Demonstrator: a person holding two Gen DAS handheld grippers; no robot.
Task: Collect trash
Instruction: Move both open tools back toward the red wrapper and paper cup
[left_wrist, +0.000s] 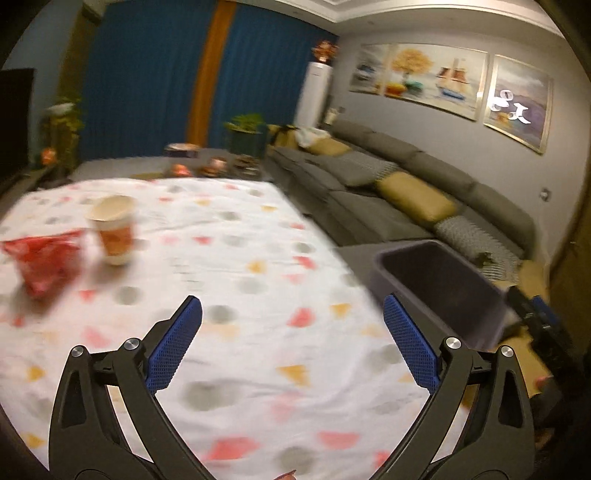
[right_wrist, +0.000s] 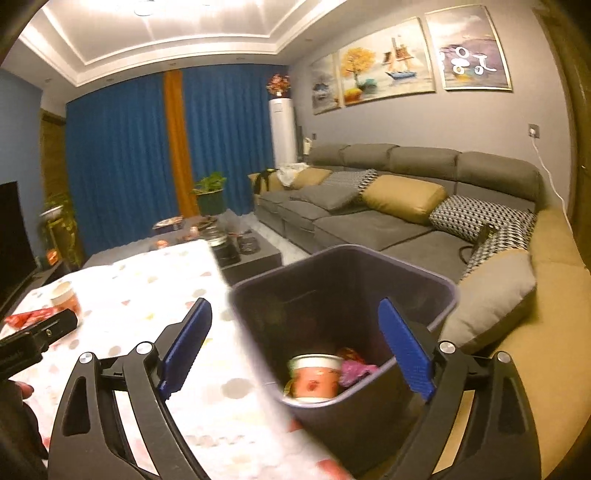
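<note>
Left gripper (left_wrist: 291, 314): jaws apart, empty, over patterned tablecloth (left_wrist: 236, 280).
Right gripper (right_wrist: 295, 314): jaws apart, empty, above trash bin (right_wrist: 369, 410).
Paper cup (left_wrist: 112, 230): upright, ten o'clock, beside red wrapper (left_wrist: 44, 258).

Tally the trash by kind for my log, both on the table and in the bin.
Paper cups: 2, one on the table, one in the bin
Red wrappers: 1, on the table
Crumpled scraps in the bin: 2, one pink, one red
Total: 5

My left gripper (left_wrist: 291, 314): black triangular-cutout arms, silver round screws at pivots, blue mesh-textured pads (left_wrist: 173, 347). My right gripper (right_wrist: 295, 314): same black frame, silver screws, blue ribbed pads (right_wrist: 406, 350).
</note>
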